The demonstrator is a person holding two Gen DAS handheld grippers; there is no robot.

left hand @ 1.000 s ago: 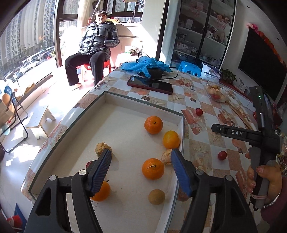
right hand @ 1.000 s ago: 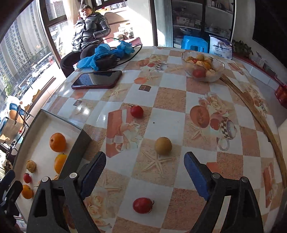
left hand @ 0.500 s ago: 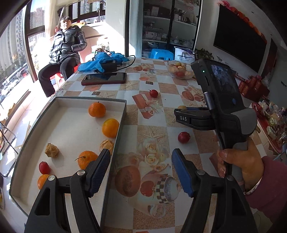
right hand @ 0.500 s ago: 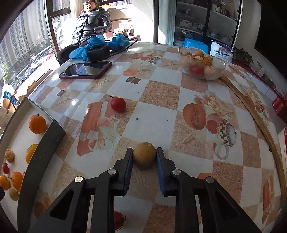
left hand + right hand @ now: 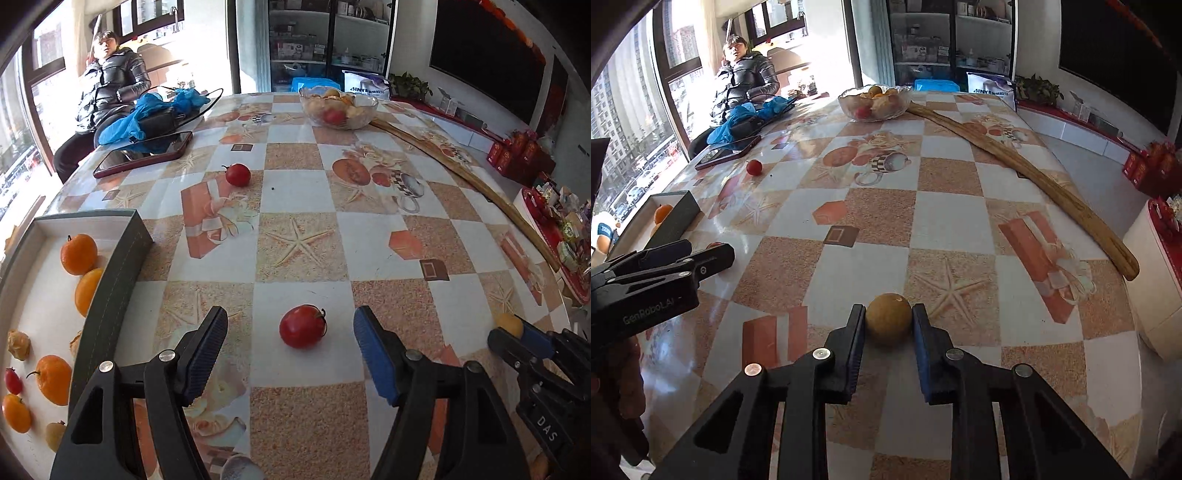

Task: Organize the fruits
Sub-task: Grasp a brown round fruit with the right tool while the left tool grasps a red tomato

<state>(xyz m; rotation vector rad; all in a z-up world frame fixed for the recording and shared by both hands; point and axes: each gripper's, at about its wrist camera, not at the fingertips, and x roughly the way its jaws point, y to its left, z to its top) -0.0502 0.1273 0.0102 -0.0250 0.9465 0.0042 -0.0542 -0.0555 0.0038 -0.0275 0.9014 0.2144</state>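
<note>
1. Where a second ago the right tongs point(image 5: 888, 325) stood wide above the checkered desk point(image 5: 953, 206), they now sit clamped on the round tan-yellow fruit point(image 5: 888, 318), one blue-lined pad pressing each side of it.
2. That fruit no longer lies free on the desk ahead of the tongs; in the left wrist view it shows as a small yellow ball point(image 5: 509, 325) pinched at the tip of the right tongs point(image 5: 513, 334), off to the right of the left pair.
3. The left tongs point(image 5: 290, 345) have swung away from the white-lined, dark-walled tray point(image 5: 118, 280), which now lies to their left with oranges and other small fruit in it.
4. Their jaws are closing, about half open, and the glossy red tomato-like fruit point(image 5: 303, 326) sits on the desk between the two pads, touched by neither.
5. A second small red fruit point(image 5: 238, 174) lies well ahead of the left tongs, near the dark phone in a red case point(image 5: 144, 154).
6. My reading: one loose fruit is secured and ready to carry to the tray, a second is about to be gripped, and one more is left on the desk after that.
</note>
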